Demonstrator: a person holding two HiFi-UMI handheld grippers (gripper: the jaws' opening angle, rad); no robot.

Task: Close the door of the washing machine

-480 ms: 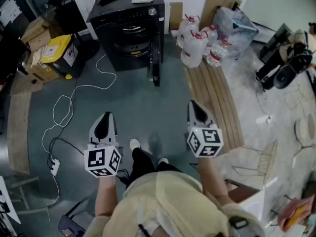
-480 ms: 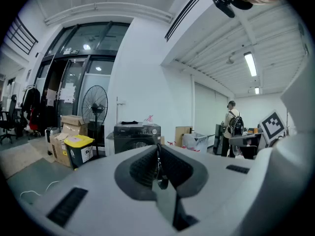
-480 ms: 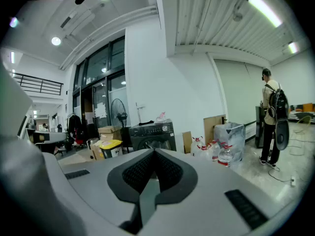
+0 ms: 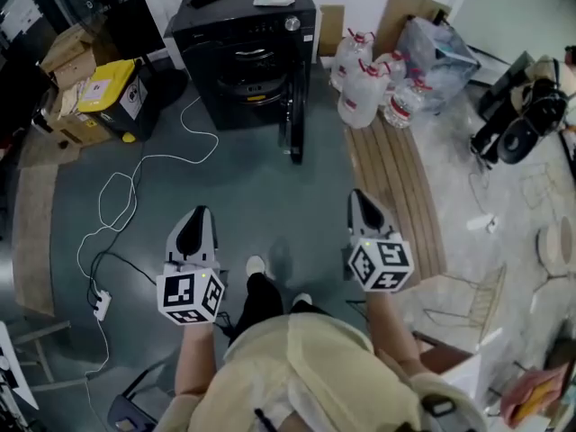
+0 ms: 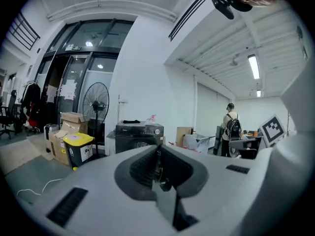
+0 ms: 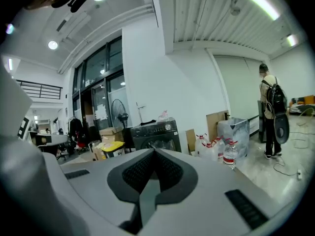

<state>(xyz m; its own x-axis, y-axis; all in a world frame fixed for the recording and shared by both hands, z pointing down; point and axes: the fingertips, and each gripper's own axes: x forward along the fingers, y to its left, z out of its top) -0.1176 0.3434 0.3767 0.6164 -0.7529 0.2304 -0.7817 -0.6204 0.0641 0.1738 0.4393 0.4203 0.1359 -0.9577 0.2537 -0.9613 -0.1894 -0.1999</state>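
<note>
The black front-loading washing machine (image 4: pixel 247 52) stands across the floor at the far wall. Its door (image 4: pixel 294 120) is swung wide open to the right and shows edge-on. Both grippers are held level in front of the person, well short of the machine. My left gripper (image 4: pixel 200 214) is shut and empty; my right gripper (image 4: pixel 360 196) is shut and empty too. In the left gripper view the machine (image 5: pixel 139 134) shows just above the closed jaws (image 5: pixel 157 150). In the right gripper view it (image 6: pixel 156 133) also sits straight ahead over the closed jaws (image 6: pixel 153 154).
A yellow-lidded bin (image 4: pixel 115 97) and cardboard boxes (image 4: pixel 67 61) stand left of the machine. Several large water bottles (image 4: pixel 364 93) and a wooden board strip (image 4: pixel 396 187) lie to its right. A white cable with a power strip (image 4: pixel 101 304) trails on the left floor. A person with a backpack (image 6: pixel 270 112) stands far right.
The washing machine and the things around it sit a little lower and nearer in the head view: the person has stepped towards it. Both grippers stay shut.
</note>
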